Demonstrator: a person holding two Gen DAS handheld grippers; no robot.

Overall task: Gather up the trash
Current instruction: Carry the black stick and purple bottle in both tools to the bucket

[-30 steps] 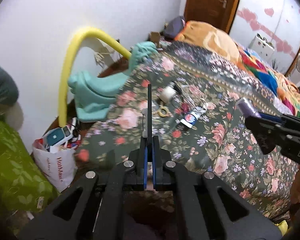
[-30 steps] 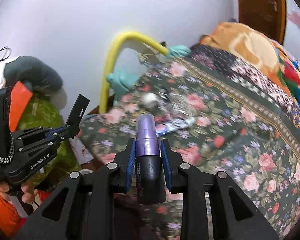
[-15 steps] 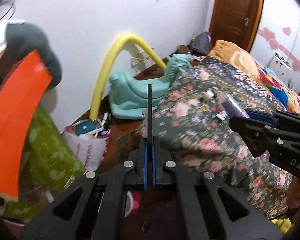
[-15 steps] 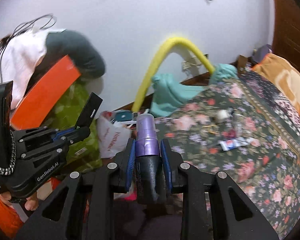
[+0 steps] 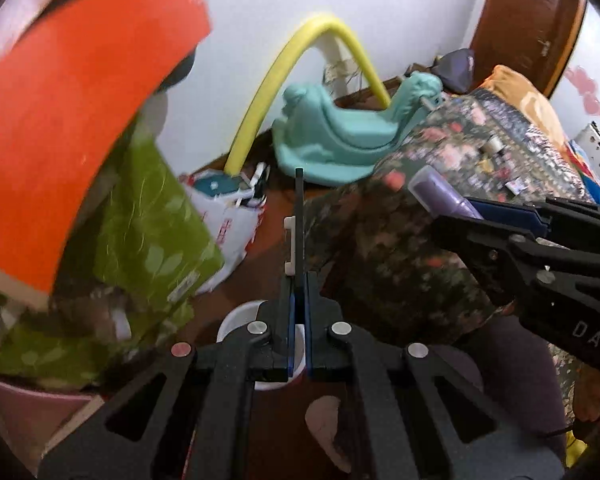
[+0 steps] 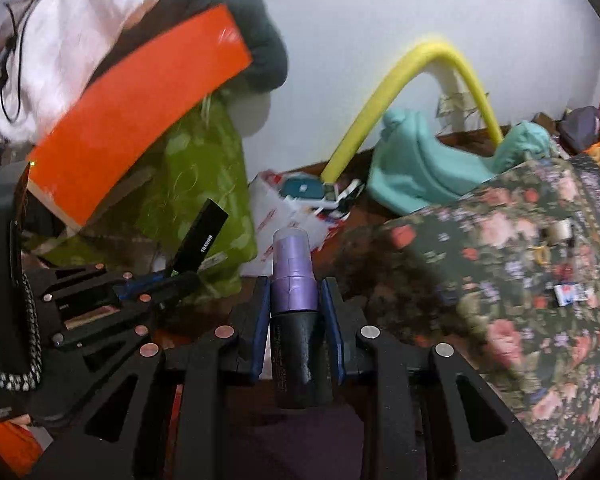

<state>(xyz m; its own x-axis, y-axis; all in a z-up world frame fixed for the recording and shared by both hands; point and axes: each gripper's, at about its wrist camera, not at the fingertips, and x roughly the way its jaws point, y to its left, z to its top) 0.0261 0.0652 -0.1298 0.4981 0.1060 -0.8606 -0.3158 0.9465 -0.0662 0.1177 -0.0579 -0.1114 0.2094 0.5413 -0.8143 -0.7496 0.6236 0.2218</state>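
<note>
The left gripper (image 5: 298,300) is clamped on a thin black box (image 6: 202,240) printed "TRIMMER" (legible only from the right wrist). The right gripper (image 6: 294,304), marked "DAS" in the left view, pinches a purple-capped bottle (image 6: 292,280), held off the near edge of the floral bedspread (image 6: 520,280). Far left, a white bag (image 5: 232,232) with red lettering sits on the floor. Only the left view shows a white cup (image 5: 236,320).

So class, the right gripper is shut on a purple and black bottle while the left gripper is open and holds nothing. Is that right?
Not quite. The left gripper is not open: the left wrist view shows it shut on a thin black card, seen edge on. The rest stands: the right gripper is shut on the purple and black bottle.
</note>
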